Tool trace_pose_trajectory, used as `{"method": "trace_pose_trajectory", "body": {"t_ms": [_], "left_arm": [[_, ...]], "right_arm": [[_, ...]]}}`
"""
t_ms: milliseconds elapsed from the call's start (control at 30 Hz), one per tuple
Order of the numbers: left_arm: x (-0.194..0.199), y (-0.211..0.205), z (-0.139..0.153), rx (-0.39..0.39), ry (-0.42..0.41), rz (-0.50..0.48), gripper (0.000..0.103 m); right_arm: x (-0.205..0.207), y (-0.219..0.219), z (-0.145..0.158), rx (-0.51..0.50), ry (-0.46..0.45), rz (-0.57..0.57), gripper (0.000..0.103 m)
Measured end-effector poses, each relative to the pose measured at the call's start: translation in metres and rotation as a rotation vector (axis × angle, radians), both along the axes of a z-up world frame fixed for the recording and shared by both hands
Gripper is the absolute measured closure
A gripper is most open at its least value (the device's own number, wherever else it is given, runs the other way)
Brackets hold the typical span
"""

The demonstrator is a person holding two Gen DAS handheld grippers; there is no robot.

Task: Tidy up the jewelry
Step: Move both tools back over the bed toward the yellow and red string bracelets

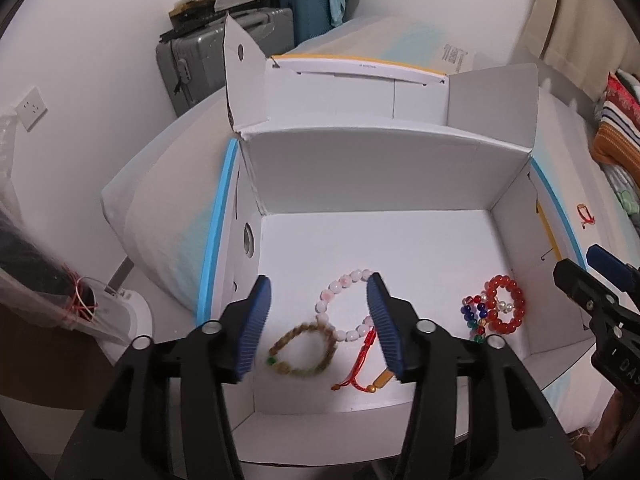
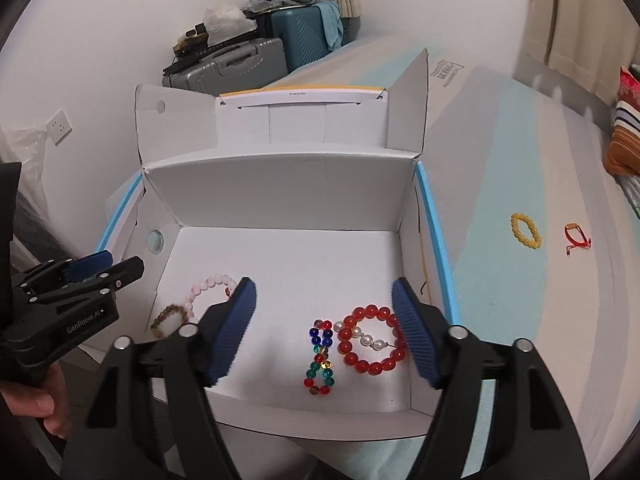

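Observation:
An open white cardboard box (image 1: 372, 172) (image 2: 280, 196) lies on the bed. Inside it, in the left wrist view, are a pink bead bracelet (image 1: 344, 304), a brown bead bracelet (image 1: 302, 350), a red cord bracelet (image 1: 362, 364), a red bead bracelet (image 1: 506, 304) and a multicoloured bead strand (image 1: 474, 316). My left gripper (image 1: 318, 324) is open and empty above the brown and pink bracelets. My right gripper (image 2: 324, 328) is open and empty above the red bead bracelet (image 2: 370, 338), a pearl strand (image 2: 362, 335) and the multicoloured strand (image 2: 320, 358). A yellow bead bracelet (image 2: 526, 230) and a red cord bracelet (image 2: 577, 236) lie on the bed outside the box.
Grey (image 2: 228, 64) and teal suitcases (image 2: 308, 28) stand against the far wall. Folded striped clothes (image 2: 626, 136) lie at the right of the bed. A wall socket (image 2: 59, 122) is at the left. The box flaps stand upright at the back and sides.

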State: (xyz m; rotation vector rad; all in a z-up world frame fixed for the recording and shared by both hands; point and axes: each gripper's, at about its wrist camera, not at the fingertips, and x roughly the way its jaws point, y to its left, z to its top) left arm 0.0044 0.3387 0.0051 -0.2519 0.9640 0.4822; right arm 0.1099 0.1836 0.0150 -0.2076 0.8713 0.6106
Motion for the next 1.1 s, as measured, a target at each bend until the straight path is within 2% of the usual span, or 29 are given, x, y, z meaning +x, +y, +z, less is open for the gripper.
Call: {"method": "trace_pose_trajectory", "body": {"t_ms": [33,67,100,200,300,567,1100], "left_arm": [[0.000,-0.001,0.001,0.008,-0.001,0.001,0.041],[0.000,-0.002,0.002,0.018,-0.001,0.006,0.028],[0.000,-0.004,0.004,0.038,-0.010,0.015,0.020],[0.000,-0.008,0.009,0.076,-0.025,0.018,0.006],[0.001,-0.011,0.013,0.089,-0.039,0.021,0.006],[0.008,-0.025,0.024,0.046,-0.089,0.003,0.006],[0.042,-0.108,0.047,0.020,-0.142,-0.146,0.006]], "right_arm": [[0.000,-0.002,0.001,-0.002,-0.011,-0.001,0.028],[0.000,-0.003,0.002,-0.002,-0.018,-0.005,0.020],[-0.001,-0.005,0.003,0.005,-0.025,-0.007,0.013],[-0.001,-0.014,0.008,0.012,-0.067,-0.042,0.008],[0.005,-0.023,0.010,0.019,-0.067,-0.065,0.007],[0.011,-0.056,0.020,0.021,-0.106,-0.117,0.007],[0.030,-0.164,0.040,-0.002,-0.148,-0.284,0.007]]}}
